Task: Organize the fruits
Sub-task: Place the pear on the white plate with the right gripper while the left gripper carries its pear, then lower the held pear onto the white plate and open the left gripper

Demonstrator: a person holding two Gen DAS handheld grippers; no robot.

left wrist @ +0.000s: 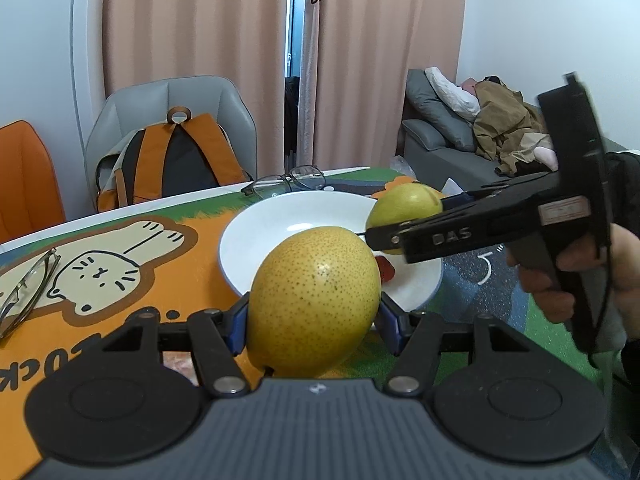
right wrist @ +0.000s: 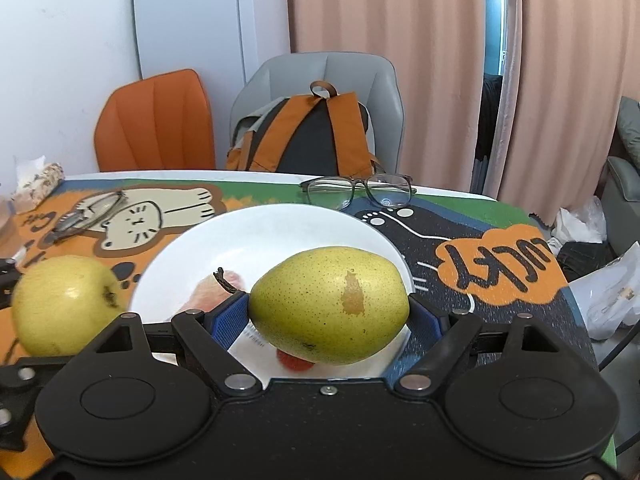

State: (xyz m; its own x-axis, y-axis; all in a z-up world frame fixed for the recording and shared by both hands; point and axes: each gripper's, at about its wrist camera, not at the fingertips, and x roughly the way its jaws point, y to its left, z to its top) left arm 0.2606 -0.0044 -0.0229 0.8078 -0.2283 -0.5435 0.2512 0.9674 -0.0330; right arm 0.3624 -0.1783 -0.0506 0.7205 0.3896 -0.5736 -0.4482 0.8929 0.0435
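Cartoon mat [right wrist: 500, 240]; both tongs [left wrist: 314, 316] [right wrist: 329, 316] gripping pears over plate [right wrist: 280, 232].

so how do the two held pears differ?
The left pear is yellower and rounder; the right pear is greener, more elongated, with a brown blemish. The left one hangs just short of the plate, the right one above it. Both are speckled and clamped sideways between blue-padded jaws.

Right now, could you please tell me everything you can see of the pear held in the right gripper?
The pear is greenish yellow with fine dark speckles and one brownish scuffed patch on its skin. It lies sideways, clamped between the blue pads of the right gripper, above the near part of the white plate. Only the pads appear to touch it. No stem is clearly visible on it.
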